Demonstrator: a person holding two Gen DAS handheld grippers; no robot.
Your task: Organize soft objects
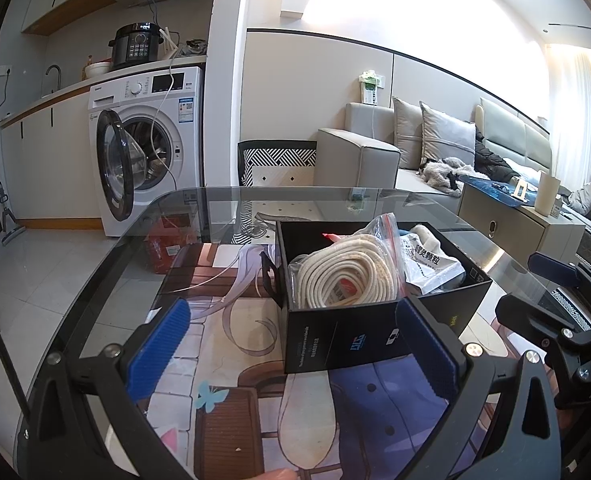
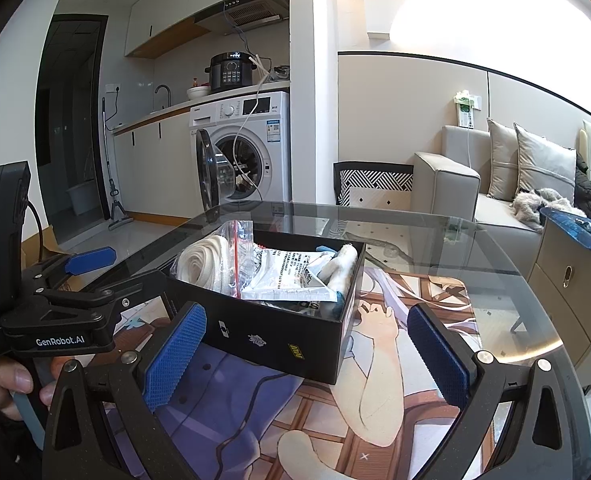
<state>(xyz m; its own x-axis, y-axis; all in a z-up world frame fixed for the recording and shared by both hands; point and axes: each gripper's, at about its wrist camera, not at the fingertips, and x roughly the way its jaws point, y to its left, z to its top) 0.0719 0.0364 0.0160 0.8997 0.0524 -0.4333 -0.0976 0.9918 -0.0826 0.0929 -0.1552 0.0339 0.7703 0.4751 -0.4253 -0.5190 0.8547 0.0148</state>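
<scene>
With both grippers' fingers apart and empty, left gripper (image 1: 291, 348) and right gripper (image 2: 307, 356) should probably lower slowly over the black box (image 2: 279, 332), pinching the bagged rope (image 1: 343, 276) by its bulk.

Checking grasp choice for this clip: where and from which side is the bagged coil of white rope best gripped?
Probably from above, pinching the upstanding zip top of the clear bag. The bagged rope coil sits inside the black box, whose walls block side access. Both the left gripper and right gripper are open and empty.
</scene>
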